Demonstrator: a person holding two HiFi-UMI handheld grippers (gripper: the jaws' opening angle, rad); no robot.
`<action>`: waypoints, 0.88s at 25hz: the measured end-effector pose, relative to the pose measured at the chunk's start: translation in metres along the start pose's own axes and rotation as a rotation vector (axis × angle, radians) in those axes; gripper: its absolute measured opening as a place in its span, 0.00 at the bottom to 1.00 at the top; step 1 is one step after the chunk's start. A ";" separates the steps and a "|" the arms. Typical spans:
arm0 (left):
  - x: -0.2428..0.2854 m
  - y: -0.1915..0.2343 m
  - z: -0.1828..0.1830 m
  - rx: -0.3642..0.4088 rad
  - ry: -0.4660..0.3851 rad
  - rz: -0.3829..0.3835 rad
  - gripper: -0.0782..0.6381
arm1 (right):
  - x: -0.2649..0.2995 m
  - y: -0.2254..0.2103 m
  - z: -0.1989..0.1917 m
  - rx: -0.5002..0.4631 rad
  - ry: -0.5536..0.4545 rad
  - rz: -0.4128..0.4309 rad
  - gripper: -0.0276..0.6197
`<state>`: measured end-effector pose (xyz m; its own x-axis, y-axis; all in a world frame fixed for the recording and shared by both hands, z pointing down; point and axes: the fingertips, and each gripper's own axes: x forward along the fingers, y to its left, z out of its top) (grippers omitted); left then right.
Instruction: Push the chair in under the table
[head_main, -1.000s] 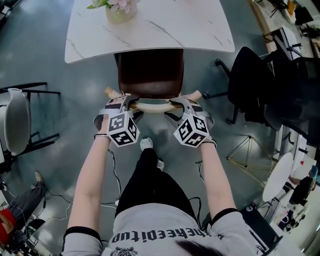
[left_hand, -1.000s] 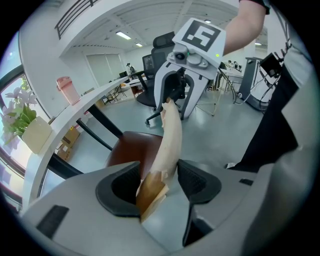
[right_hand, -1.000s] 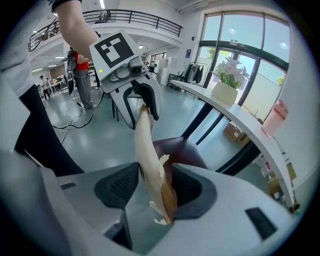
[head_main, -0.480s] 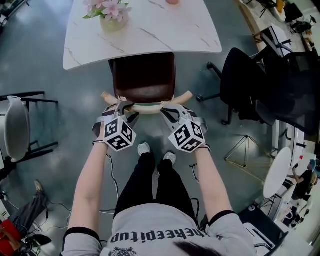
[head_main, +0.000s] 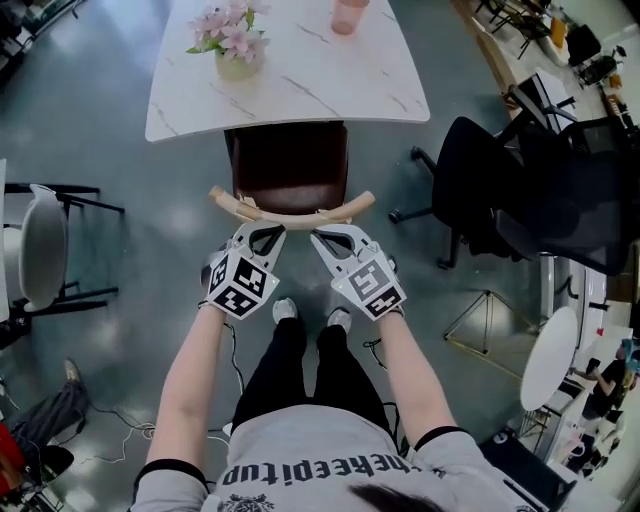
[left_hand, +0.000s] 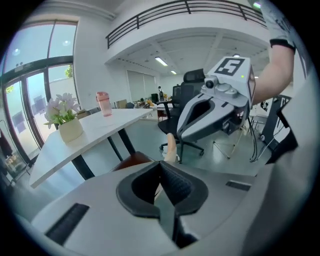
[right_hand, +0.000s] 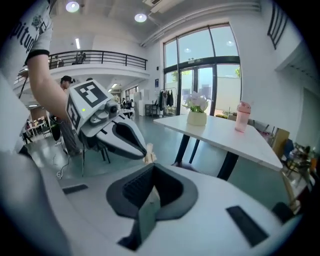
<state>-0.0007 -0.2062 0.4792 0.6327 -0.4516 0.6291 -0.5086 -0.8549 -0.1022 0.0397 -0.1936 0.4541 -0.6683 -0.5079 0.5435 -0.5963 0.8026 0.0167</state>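
Observation:
The chair has a brown seat and a curved pale wooden backrest; the front of the seat is under the edge of the white marble table. My left gripper and right gripper hover side by side just on my side of the backrest, clear of it. Both sets of jaws have just been closing and now stand shut with nothing between them. The left gripper view shows its shut jaws and one backrest tip beyond. In the right gripper view the same holds for its jaws and the other tip.
A flower pot and a pink cup stand on the table. A black office chair is to the right, a white chair to the left and a round white stool at right. My feet stand behind the chair.
Both grippers came off the backrest rail they had been set around, drew back toward me and rose. Their jaws went from wide open to shut. My feet came together.

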 end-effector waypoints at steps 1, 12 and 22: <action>-0.006 -0.004 0.008 -0.016 -0.025 0.007 0.13 | -0.006 0.003 0.009 0.009 -0.023 0.001 0.06; -0.080 -0.032 0.092 -0.128 -0.276 0.127 0.13 | -0.070 0.025 0.078 -0.003 -0.187 0.028 0.06; -0.144 -0.049 0.164 -0.169 -0.495 0.220 0.13 | -0.138 0.041 0.128 0.005 -0.354 0.058 0.06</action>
<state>0.0289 -0.1410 0.2673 0.6787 -0.7152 0.1669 -0.7202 -0.6927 -0.0397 0.0501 -0.1309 0.2723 -0.8133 -0.5392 0.2188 -0.5544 0.8322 -0.0100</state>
